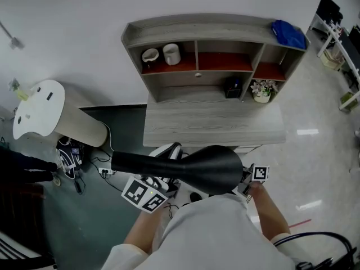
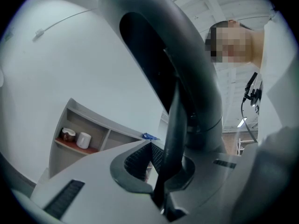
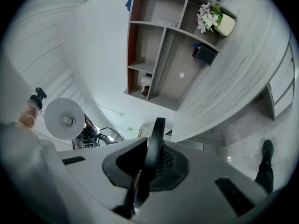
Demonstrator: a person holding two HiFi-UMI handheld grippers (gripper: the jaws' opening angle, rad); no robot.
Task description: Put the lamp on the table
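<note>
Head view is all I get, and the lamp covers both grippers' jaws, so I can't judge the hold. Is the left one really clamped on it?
Observer: Yes. The left gripper view shows the left gripper with its jaws closed on a thin black edge of the lamp.
Operator: And the right one?
Observer: In its own view, the right gripper is likewise closed on a thin black rim of the lamp.

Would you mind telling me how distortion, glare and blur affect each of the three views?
Head view: sharp, mildly bent, with glare patches on the glossy floor. Left gripper view: heavy fisheye, dark corners, the close lamp soft. Right gripper view: fisheye curves the table edge; shelves look sharp.
</note>
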